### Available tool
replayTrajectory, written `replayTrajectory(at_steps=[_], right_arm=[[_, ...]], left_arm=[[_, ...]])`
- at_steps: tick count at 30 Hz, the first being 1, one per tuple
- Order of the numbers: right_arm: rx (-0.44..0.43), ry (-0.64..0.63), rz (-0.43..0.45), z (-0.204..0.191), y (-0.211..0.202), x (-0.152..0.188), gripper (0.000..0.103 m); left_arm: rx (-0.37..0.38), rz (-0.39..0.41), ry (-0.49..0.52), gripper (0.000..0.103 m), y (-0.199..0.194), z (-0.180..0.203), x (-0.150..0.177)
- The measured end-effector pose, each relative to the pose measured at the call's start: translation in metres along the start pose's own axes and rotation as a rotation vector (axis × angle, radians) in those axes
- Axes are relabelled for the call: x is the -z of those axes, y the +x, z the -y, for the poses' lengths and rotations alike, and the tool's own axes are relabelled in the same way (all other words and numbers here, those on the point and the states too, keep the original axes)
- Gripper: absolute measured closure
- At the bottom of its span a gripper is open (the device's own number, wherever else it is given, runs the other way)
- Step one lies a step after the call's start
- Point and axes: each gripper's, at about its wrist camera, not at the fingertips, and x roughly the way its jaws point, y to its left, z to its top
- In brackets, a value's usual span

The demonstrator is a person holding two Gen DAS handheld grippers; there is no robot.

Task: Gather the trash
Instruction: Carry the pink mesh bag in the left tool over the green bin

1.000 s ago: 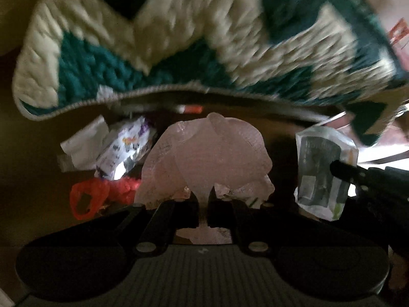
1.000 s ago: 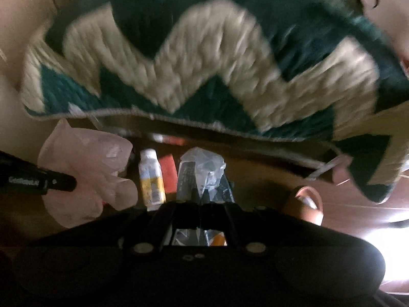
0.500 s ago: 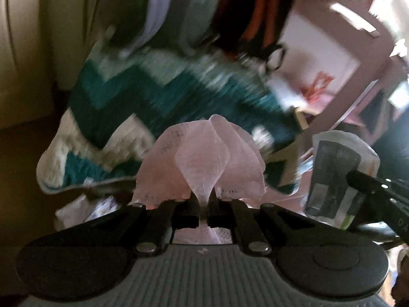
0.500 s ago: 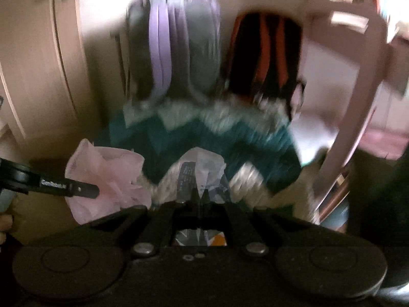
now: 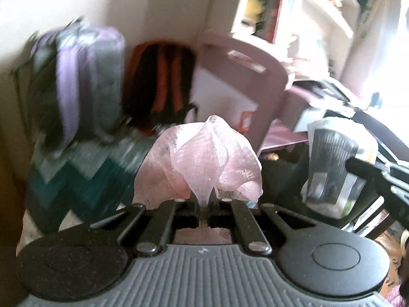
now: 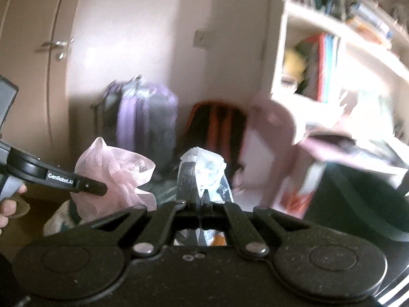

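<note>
Straight ahead of the claw is a pale wall [image 6: 143, 38]. A purple and grey backpack [image 6: 145, 112] and a black and orange backpack [image 6: 217, 130] lean against it. A pink chair [image 5: 242, 76] stands to the right. Up high on the right are white shelves [image 6: 332, 41] with books. A cupboard door [image 6: 33, 64] is far left. A green zigzag blanket [image 5: 84, 176] lies low on the left. Bright light comes from the right.

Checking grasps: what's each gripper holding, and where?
Left gripper: pink plastic bag, pinched at its gathered lower end. Right gripper: crumpled clear wrapper, pinched at its lower edge.
</note>
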Motion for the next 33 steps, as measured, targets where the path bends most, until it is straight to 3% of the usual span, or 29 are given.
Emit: replayTrajectory(at_steps=[5, 12, 20, 23, 33], right_arm=[[0.115, -0.007, 0.047, 0.048, -0.028, -0.027, 0.103], [0.252, -0.001, 0.028, 0.110, -0.045, -0.046, 0.103], [0.329, 0.083, -0.028, 0.174, -0.043, -0.029, 0.103], [0.339, 0.132, -0.066, 0.198, -0.041, -0.015, 0.103], [0.316, 0.215, -0.199, 0.236, -0.019, 0.013, 0.103]], left_arm=[[0.083, 0.049, 0.060, 0.098, 0.002, 0.057, -0.050], [0.209, 0.089, 0.141, 0.098, 0.011, 0.137, -0.106], [0.332, 0.107, 0.221, 0.098, 0.035, 0.226, -0.138], [0.355, 0.055, 0.242, 0.098, 0.060, 0.253, -0.136], [0.297, -0.187, 0.307, 0.098, 0.151, 0.297, -0.101]])
